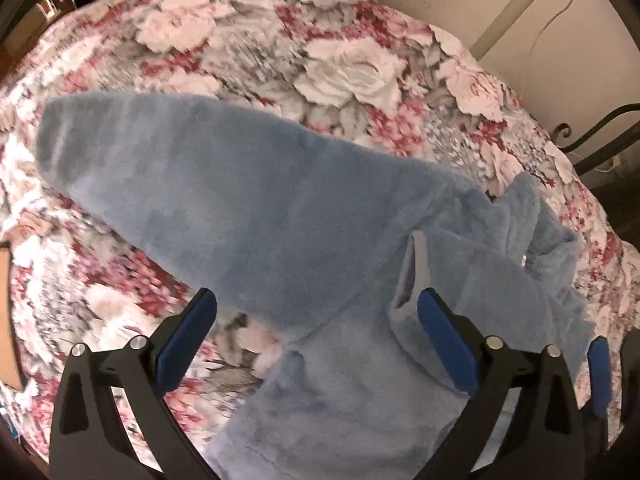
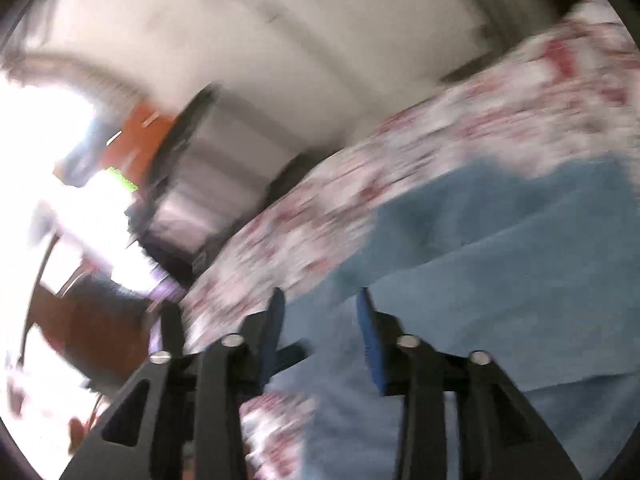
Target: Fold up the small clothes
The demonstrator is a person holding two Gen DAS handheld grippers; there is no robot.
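A light-blue fleece top (image 1: 248, 200) lies spread on the floral bedspread (image 1: 280, 48). One long sleeve reaches to the upper left and its bunched collar (image 1: 536, 232) lies at the right. My left gripper (image 1: 316, 300) hovers above the top near the armpit, its blue pads wide apart with nothing between them. One blue pad of my right gripper (image 1: 600, 372) shows at the garment's right edge. The right wrist view is blurred: the right gripper (image 2: 320, 300) stands partly open over the blue fleece (image 2: 500, 248), and its pads press on nothing that I can see.
A dark metal bed frame (image 1: 592, 136) curls past the bed's right side, with a pale wall (image 1: 500, 4) behind it. A cardboard piece (image 1: 5, 312) lies at the left edge. Beyond the bed edge there is a bright window (image 2: 44, 140) and dark furniture (image 2: 184, 136).
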